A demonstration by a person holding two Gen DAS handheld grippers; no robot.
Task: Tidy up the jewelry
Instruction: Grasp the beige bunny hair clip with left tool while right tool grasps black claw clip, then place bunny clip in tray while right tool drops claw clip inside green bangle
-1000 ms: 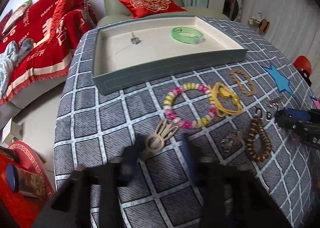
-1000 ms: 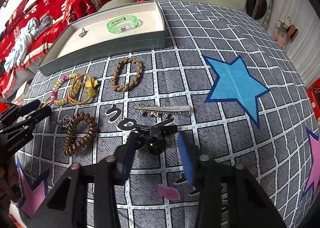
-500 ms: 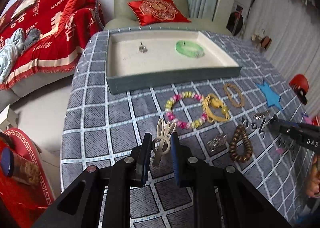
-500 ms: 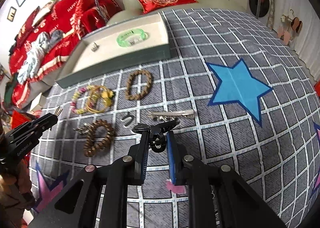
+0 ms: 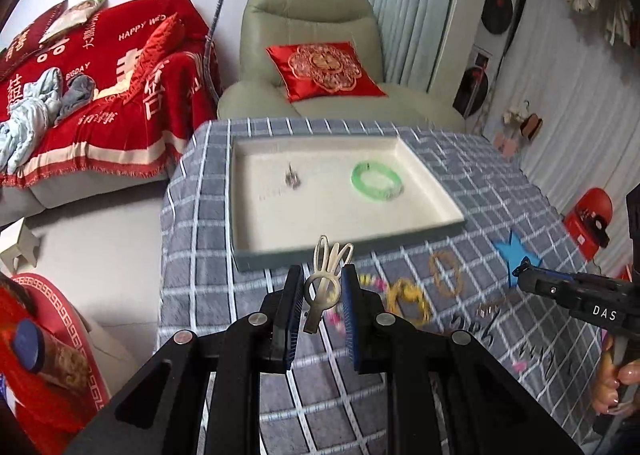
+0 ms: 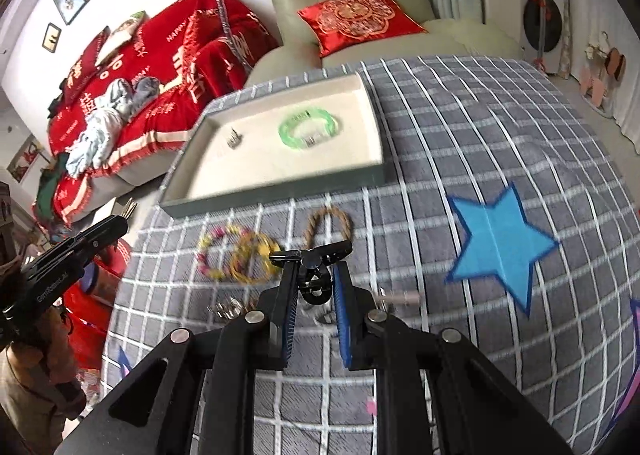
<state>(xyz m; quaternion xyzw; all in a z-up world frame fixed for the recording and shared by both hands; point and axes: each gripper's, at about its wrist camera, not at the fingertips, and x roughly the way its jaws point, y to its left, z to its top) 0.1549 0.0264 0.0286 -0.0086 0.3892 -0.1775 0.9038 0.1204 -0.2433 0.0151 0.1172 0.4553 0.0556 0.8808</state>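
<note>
My left gripper [image 5: 320,291] is shut on a cream rabbit-ear hair clip [image 5: 326,277] and holds it in the air just short of the tray's [image 5: 344,247] near wall. My right gripper [image 6: 316,279] is shut on a black hair clip [image 6: 314,267], lifted above the cloth. The grey tray [image 6: 280,193] with a cream floor holds a green bangle [image 5: 376,185] [image 6: 310,129] and a small silver piece [image 5: 293,179] [image 6: 234,138]. On the cloth lie a pink-yellow bead bracelet [image 6: 214,255], a yellow band [image 6: 254,257] [image 5: 408,299] and a brown braided ring [image 6: 330,225] [image 5: 446,273].
The table has a grey checked cloth with a blue star [image 6: 500,243]. A silver clip [image 6: 400,298] and a small metal piece [image 6: 226,309] lie near my right gripper. A green armchair with a red cushion [image 5: 324,69] stands behind the table. A red-covered sofa [image 5: 100,95] is at left.
Both grippers closed on their clips and lifted them off the cloth. Both have moved up and toward the tray.
</note>
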